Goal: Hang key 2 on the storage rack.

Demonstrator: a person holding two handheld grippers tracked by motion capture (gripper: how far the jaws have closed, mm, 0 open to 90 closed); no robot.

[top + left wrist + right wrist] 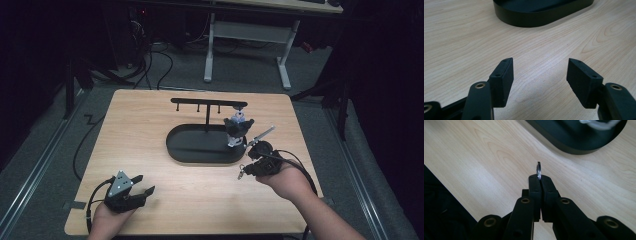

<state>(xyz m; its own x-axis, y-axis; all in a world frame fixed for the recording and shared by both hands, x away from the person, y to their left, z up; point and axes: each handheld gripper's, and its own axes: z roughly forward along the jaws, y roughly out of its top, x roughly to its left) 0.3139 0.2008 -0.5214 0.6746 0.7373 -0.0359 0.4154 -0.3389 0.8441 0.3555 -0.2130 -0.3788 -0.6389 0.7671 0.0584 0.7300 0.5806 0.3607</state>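
Two tools: right tool (539, 178) pinches a metal ring (538, 170); left tool (540, 75) gapes wide.

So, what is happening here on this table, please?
A person works at a wooden table with a gripper in each hand. The right gripper is shut on a small metal ring, part of a keychain that hangs from it, and holds it above the table beside a black oval stand with a hook bar. A small figure already hangs from the bar's right end. The left gripper rests open near the table's front edge, holding nothing.
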